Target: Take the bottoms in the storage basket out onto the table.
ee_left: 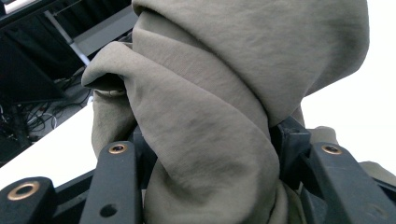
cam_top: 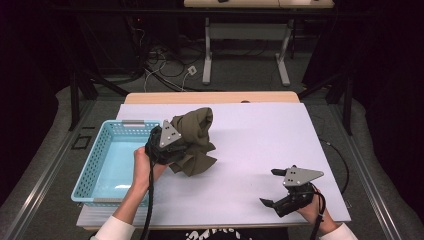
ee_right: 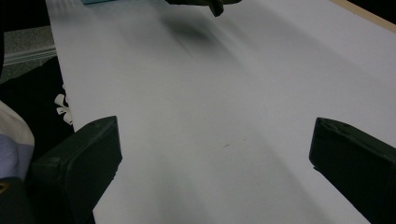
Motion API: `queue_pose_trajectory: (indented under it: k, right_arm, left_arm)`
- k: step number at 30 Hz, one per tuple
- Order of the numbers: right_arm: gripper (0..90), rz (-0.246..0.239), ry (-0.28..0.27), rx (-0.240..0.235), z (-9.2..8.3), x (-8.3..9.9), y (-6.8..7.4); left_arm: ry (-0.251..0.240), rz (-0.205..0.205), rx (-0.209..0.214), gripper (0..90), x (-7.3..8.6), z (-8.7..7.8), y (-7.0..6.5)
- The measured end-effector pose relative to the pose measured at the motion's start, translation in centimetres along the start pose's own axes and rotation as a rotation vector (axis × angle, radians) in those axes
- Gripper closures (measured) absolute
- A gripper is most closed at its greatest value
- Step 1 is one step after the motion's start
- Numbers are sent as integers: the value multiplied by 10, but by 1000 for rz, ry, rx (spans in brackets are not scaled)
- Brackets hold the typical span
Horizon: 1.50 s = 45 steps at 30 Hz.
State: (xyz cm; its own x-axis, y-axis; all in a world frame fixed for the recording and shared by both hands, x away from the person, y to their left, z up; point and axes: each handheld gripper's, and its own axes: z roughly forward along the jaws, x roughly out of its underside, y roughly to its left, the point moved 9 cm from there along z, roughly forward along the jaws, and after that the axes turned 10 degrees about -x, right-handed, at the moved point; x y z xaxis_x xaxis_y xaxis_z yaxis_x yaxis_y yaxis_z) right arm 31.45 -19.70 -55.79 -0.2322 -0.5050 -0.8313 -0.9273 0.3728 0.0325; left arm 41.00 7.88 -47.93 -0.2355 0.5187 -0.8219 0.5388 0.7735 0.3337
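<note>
A light blue basket (cam_top: pixel 111 131) sits at the white table's (cam_top: pixel 260 140) left edge.

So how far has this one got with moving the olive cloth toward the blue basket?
Done: the left hand-held gripper is shut on the bunched olive cloth, lifted beside the blue basket. In hand: carrying it. Left: the basket holds nothing yet, so the drop remains. The right hand-held gripper rests open on the white tabletop.

In the left gripper view the green cloth (ee_left: pixel 219 93) is cut off at the top and bottom edges and hides the tips of the fingers (ee_left: pixel 116 182). In the right gripper view, the surface (ee_right: pixel 224 93) looks blurry near the top.
</note>
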Motion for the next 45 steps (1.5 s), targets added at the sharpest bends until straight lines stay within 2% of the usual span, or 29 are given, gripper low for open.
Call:
queue_pose_trajectory:
  k: [23, 45]
  right_arm:
    - [20, 1, 2, 0, 0, 0, 0]
    - [21, -2, 3, 0, -1, 1, 0]
  left_arm:
    - [31, 19, 36, 486, 3, 15, -16]
    - [101, 63, 71, 478, 16, 34, -37]
